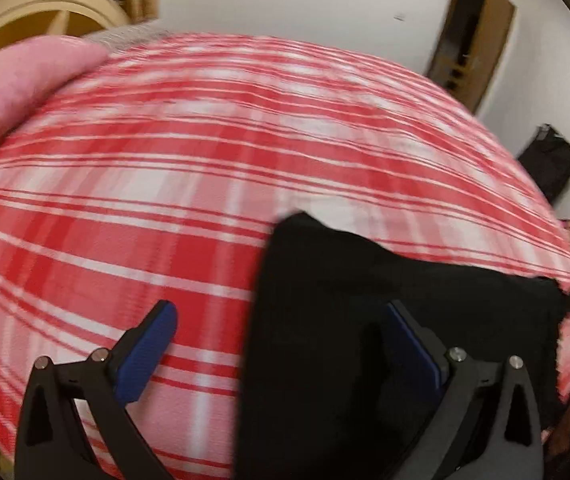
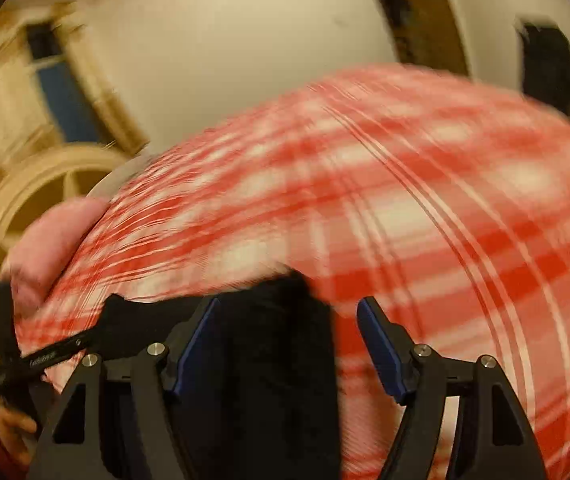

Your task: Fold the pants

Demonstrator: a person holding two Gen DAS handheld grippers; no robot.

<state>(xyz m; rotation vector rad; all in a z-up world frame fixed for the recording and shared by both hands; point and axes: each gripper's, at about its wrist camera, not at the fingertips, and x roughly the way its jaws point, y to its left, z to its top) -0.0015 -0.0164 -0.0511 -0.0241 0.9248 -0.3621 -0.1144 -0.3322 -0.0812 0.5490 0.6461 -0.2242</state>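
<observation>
Lying on the red-and-white plaid bedspread (image 1: 125, 184), the black pants (image 1: 365, 300) sit at the near edge of the bed, a dark folded mass whose creases we cannot make out through the blur. In our left wrist view they fill the lower right, with one corner pointing toward the middle of the bed. Our left gripper (image 1: 281, 320) has its fingers spread wide: the left finger (image 1: 153, 344) hovers over bare plaid, the other over the black cloth, and we cannot tell whether either touches. In our right wrist view the pants (image 2: 269, 344) sit at the lower centre, and our right gripper (image 2: 289, 320) is spread wide too, one finger (image 2: 195, 344) over the cloth and the other (image 2: 381, 348) above the bedspread (image 2: 445, 208). Neither pair holds anything. A pink pillow (image 1: 21, 80) rests at the far left of the bed, touching the plaid. Behind it stands a pale wooden headboard (image 1: 45, 4), then a white wall (image 1: 305, 0). A dark bag (image 1: 549, 160) sits beyond the bed's right edge.
</observation>
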